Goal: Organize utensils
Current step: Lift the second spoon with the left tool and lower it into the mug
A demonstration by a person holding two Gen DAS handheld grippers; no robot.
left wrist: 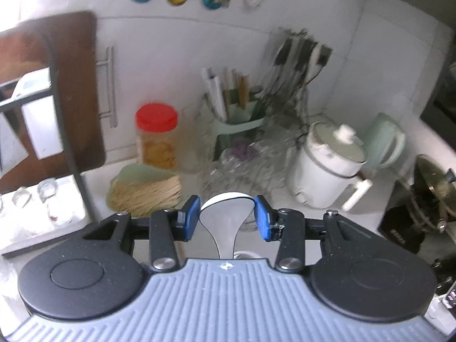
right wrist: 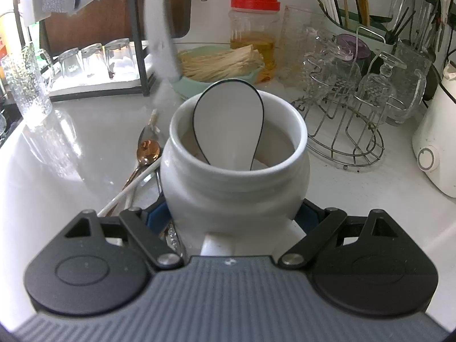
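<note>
1. left gripper grips a white spoon by its bowl.
2. right gripper clamps the white jar; another spoon stands inside.
3. loose spoons lie left of the jar.

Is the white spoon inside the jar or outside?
Inside: the spoon stands in the jar, its bowl rising above the rim.

The white worktop carries a white jar near its front, loose spoons touching its left side, a wire glass rack toward the right, and a red-lidded jar at the back edge.
</note>
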